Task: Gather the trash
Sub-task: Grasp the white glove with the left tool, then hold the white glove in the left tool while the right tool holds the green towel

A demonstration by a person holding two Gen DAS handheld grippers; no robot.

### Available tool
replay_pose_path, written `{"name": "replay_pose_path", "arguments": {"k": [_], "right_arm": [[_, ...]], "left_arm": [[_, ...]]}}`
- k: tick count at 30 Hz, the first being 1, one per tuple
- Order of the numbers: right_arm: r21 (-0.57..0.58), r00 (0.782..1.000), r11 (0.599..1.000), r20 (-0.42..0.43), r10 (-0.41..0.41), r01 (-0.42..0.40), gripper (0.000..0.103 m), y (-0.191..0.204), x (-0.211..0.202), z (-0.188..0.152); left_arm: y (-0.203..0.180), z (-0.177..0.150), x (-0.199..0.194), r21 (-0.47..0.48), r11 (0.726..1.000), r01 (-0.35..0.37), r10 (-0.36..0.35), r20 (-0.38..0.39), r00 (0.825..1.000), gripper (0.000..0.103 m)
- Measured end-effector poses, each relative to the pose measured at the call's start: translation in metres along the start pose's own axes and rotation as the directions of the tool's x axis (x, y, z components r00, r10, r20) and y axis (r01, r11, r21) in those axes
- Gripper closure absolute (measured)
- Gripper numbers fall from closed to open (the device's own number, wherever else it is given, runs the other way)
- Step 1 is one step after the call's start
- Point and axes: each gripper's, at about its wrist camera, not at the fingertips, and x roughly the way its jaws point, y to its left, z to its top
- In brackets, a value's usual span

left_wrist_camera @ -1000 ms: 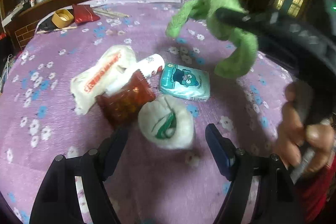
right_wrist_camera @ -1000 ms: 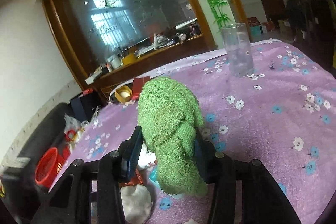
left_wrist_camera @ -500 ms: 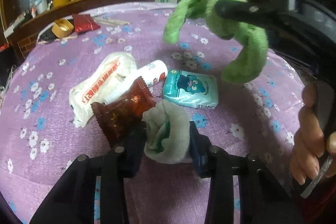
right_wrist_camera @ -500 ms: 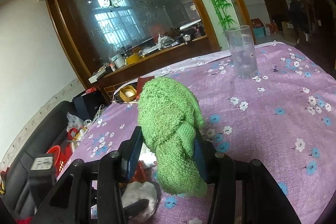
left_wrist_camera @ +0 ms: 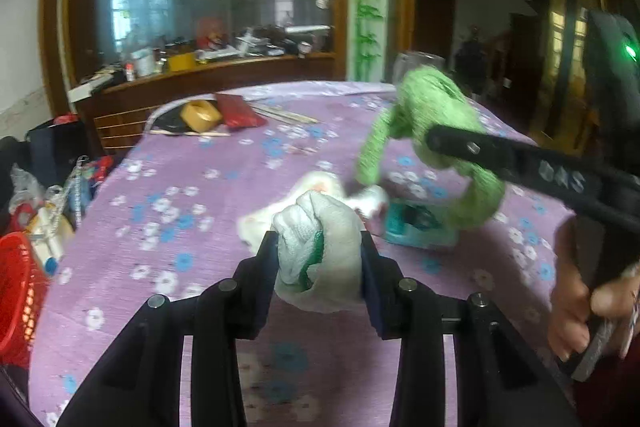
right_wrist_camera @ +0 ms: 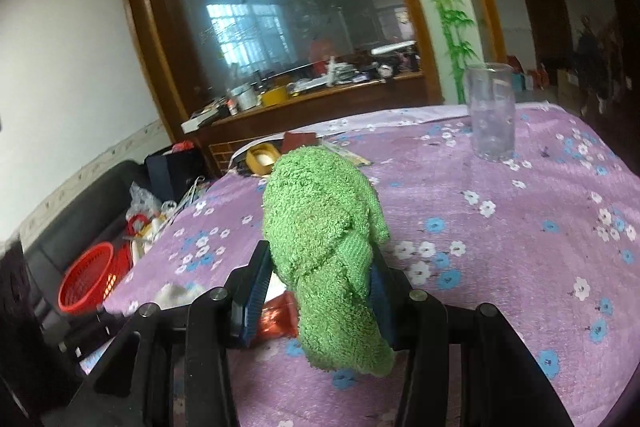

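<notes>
My left gripper [left_wrist_camera: 320, 247] is shut on a crumpled white wad with a green streak [left_wrist_camera: 324, 251], held above the purple flowered tablecloth [left_wrist_camera: 200, 187]. Behind it lie a white wrapper [left_wrist_camera: 316, 187] and a teal tissue pack [left_wrist_camera: 416, 227]. A green towel [right_wrist_camera: 324, 239] hangs bunched in my right gripper [right_wrist_camera: 320, 267], which is shut on it. That towel [left_wrist_camera: 432, 115] and the right gripper's finger [left_wrist_camera: 520, 163] reach in from the right of the left wrist view. A reddish-brown snack packet [right_wrist_camera: 276, 319] shows just below the towel.
A clear glass [right_wrist_camera: 490, 111] stands at the far right of the table. A yellow tape roll [left_wrist_camera: 200, 115], a red pouch [left_wrist_camera: 240, 111] and chopsticks lie at the far edge. A red basket [right_wrist_camera: 86, 283] sits off the table's left side. A person's hand [left_wrist_camera: 580, 307] grips the right tool.
My left gripper closed on the white wad and lifted it off the table, tilting up. The right gripper drifted with the green towel still in it.
</notes>
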Motion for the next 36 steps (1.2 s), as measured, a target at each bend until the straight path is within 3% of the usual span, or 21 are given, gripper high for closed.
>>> {"name": "replay_pose_path", "arguments": {"k": [8, 11, 16, 27, 36], "right_arm": [[-0.058, 0.998, 0.998, 0.051, -0.029, 0.032, 0.053, 0.009, -0.011, 0.003], [-0.048, 0.996, 0.996, 0.033, -0.079, 0.081, 0.053, 0.010, -0.010, 0.005], [-0.040, 0.996, 0.995, 0.017, -0.087, 0.087, 0.053, 0.028, -0.030, 0.004], [-0.035, 0.995, 0.995, 0.036, -0.092, 0.094, 0.053, 0.076, -0.092, -0.044], [0.005, 0.998, 0.998, 0.023, -0.058, 0.058, 0.053, 0.085, -0.107, -0.052]], "left_arm": [[0.023, -0.004, -0.015, -0.027, 0.998, -0.063, 0.063, 0.004, 0.998, 0.066], [0.027, -0.008, -0.024, -0.019, 0.997, -0.068, 0.068, 0.005, 0.998, 0.066], [0.034, -0.013, -0.041, -0.021, 0.997, -0.070, 0.071, 0.019, 0.997, 0.065], [0.038, -0.025, -0.063, -0.034, 0.998, -0.053, 0.054, 0.035, 0.998, 0.065], [0.044, -0.031, -0.083, -0.040, 0.998, -0.052, 0.054, 0.061, 0.997, 0.065]]}}
